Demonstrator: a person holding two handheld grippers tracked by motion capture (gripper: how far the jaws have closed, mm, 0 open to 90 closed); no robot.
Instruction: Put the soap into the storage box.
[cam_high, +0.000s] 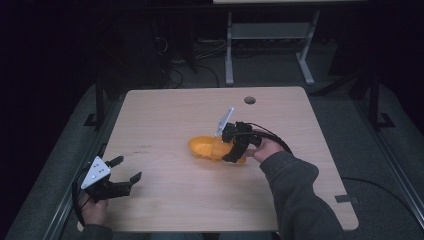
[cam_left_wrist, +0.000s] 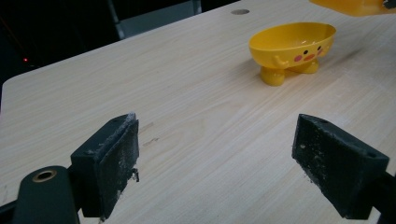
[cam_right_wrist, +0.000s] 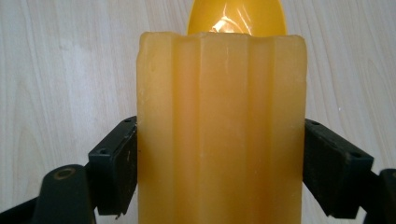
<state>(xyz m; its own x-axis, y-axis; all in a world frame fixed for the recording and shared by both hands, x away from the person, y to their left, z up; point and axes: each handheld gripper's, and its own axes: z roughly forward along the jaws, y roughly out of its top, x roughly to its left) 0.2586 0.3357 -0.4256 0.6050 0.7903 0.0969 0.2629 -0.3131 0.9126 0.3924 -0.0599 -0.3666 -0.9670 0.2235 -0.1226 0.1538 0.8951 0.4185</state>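
A yellow duck-faced dish (cam_high: 201, 146) on small feet stands near the middle of the wooden table (cam_high: 165, 110). In the left gripper view the dish (cam_left_wrist: 292, 45) is upright with nothing visible in it. My right gripper (cam_high: 233, 149) is shut on a ribbed orange-yellow bar (cam_right_wrist: 222, 121), held just beside and above the dish (cam_right_wrist: 236, 16). A corner of that bar (cam_left_wrist: 355, 5) shows at the top right of the left gripper view. My left gripper (cam_high: 128, 169) hovers open at the table's near left, with only bare wood between its pads (cam_left_wrist: 114, 158).
A round cable hole (cam_high: 249, 100) sits near the table's far edge. Behind the table stands a white desk frame (cam_high: 270, 32), with cables on the dark floor. A sleeved forearm (cam_high: 295, 195) crosses the near right corner.
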